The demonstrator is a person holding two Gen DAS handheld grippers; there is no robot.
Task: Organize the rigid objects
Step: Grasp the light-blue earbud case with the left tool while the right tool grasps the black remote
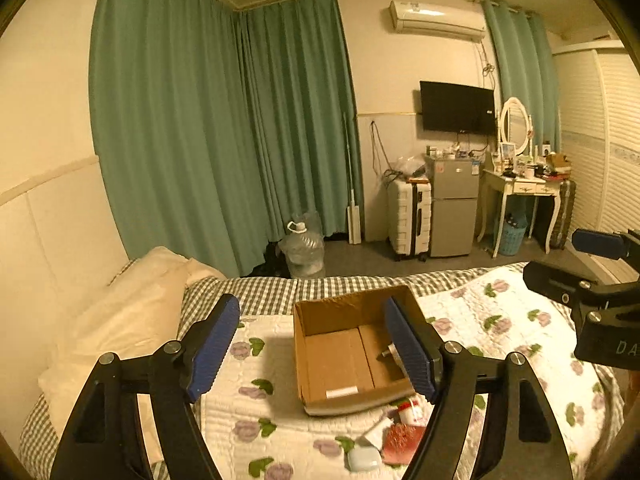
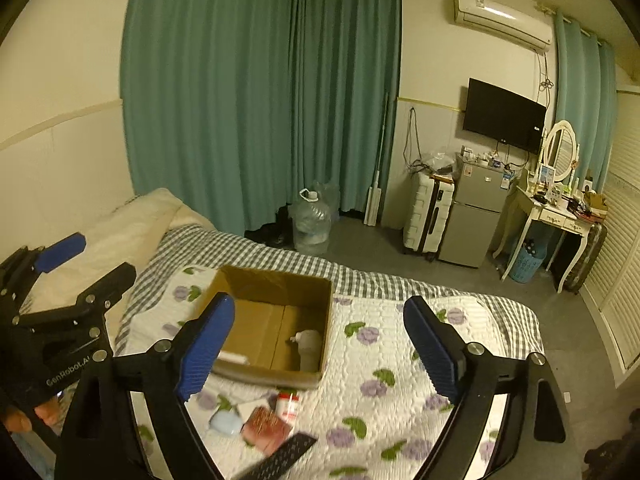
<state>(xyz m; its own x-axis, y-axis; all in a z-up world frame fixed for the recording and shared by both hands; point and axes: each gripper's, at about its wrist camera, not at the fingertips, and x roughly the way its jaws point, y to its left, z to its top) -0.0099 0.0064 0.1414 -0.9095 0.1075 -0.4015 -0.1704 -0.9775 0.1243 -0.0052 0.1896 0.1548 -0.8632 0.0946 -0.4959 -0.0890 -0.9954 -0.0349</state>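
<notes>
One cardboard box (image 2: 272, 320) sits open on the flowered quilt (image 2: 400, 360) of the bed. It is brown, and one small white bottle (image 2: 308, 346) lies inside, in a corner. Just in front of the box lie five more things close together: one white jar with a red lid (image 2: 287, 404), one pale blue case (image 2: 226, 422), one red packet (image 2: 266, 430), one white card (image 2: 250, 406) and one black remote (image 2: 280, 458). The left gripper (image 1: 314, 352) and the right gripper (image 2: 320, 348) both hang above the bed, fingers spread wide, holding nothing.
</notes>
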